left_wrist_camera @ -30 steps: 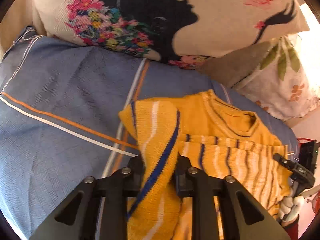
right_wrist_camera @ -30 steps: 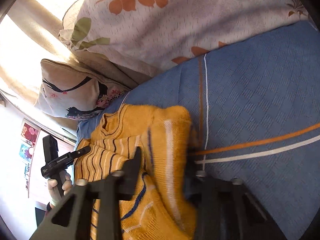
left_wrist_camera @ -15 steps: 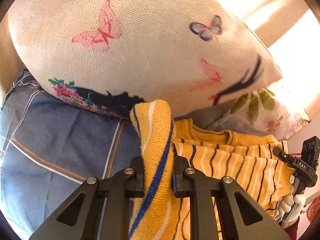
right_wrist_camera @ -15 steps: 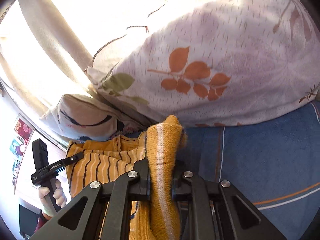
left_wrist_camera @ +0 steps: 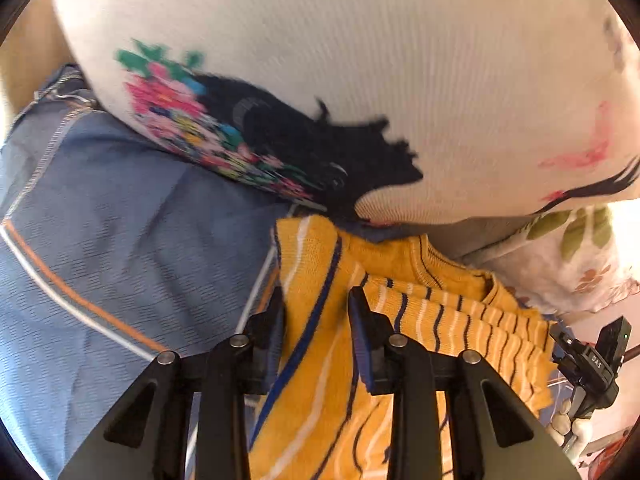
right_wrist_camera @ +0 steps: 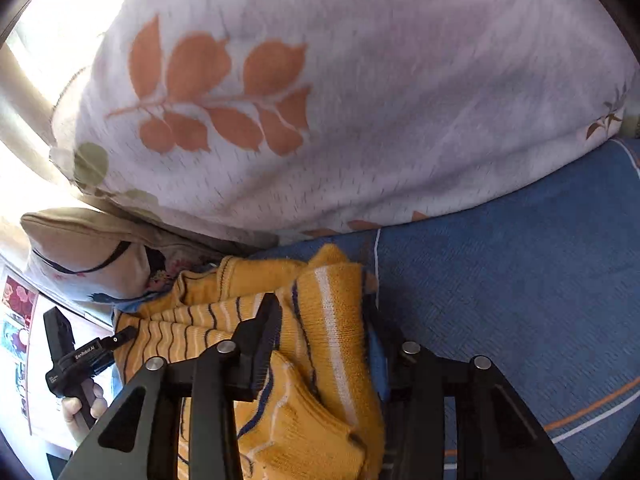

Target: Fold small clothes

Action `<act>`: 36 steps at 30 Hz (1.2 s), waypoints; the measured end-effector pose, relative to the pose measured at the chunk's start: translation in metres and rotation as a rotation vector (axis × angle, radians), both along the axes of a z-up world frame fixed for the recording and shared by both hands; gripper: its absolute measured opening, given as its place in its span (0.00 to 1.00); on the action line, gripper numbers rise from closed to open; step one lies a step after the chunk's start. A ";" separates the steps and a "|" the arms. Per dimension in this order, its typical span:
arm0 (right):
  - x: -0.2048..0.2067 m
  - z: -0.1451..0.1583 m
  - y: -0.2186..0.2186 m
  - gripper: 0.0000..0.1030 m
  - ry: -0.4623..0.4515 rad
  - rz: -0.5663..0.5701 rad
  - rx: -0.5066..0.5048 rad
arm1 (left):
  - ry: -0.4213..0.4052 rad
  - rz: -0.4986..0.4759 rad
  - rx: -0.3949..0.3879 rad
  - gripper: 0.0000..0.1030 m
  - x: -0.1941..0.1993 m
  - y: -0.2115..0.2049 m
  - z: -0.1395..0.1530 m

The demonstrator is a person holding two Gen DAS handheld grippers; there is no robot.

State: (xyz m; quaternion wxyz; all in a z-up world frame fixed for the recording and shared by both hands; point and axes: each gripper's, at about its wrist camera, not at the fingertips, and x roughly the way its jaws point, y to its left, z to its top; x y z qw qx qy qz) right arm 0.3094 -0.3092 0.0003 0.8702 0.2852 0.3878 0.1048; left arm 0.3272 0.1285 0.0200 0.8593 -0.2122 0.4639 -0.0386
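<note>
Sweater (left_wrist_camera: 420,320), yellow knit with navy and white stripes, small size; lying on blue bedspread (left_wrist_camera: 100,240), collar end toward the pillows, nearly touching embroidered cushion (left_wrist_camera: 320,80) and leaf-print pillow (right_wrist_camera: 360,120).

Left gripper (left_wrist_camera: 316,308): jaws parted, folded hem edge lying loose between them; no pinch visible. Half a second earlier, clamped tight on that same edge and held high before the cushion. Now lowered, cloth resting on the garment body.

Right gripper (right_wrist_camera: 320,320): jaws likewise spread, opposite hem corner sitting slack in the gap, blue pad (right_wrist_camera: 376,356) showing beside the knit. Half a second earlier, closed hard on the fold, raised in front of the leaf-print pillow.

Change noted: both corners carried up and forward over the last second, set down near the collar, then let go. Lower half of the sweater now doubled over the upper half, striped layers stacked under the neckline.

Bearing on task, as judgement: bottom-to-top fold apparently placed; release under way, not fully cleared, since fabric remains between both pairs of fingers. Withdrawal probably best straight back and slightly up, to avoid dragging loose knit and undoing the fold. Risk: loops of the knit catching on pad edges. Sleeve placement hidden beneath the top layer; cannot tell.
</note>
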 end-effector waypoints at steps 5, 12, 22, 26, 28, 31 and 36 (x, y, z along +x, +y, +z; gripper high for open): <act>-0.070 0.030 -0.007 0.57 -0.085 0.041 -0.028 | -0.058 -0.011 -0.025 0.40 -0.063 0.034 0.024; -0.207 -0.006 0.011 0.54 -0.014 0.164 -0.105 | -0.023 -0.053 0.020 0.43 -0.164 0.045 0.007; -0.331 -0.071 0.047 0.42 0.050 0.266 -0.022 | 0.014 -0.127 0.028 0.43 -0.301 0.037 -0.047; -0.365 -0.075 0.040 0.42 0.059 0.269 0.000 | 0.001 -0.146 -0.030 0.43 -0.348 0.039 -0.048; -0.373 -0.071 0.034 0.42 0.065 0.249 -0.025 | -0.038 -0.120 -0.051 0.43 -0.370 0.045 -0.039; -0.388 -0.055 0.024 0.44 0.022 0.225 0.002 | -0.103 -0.089 -0.129 0.43 -0.397 0.054 -0.026; -0.395 -0.045 0.037 0.48 -0.062 0.289 0.149 | -0.166 -0.082 -0.212 0.47 -0.411 0.048 -0.020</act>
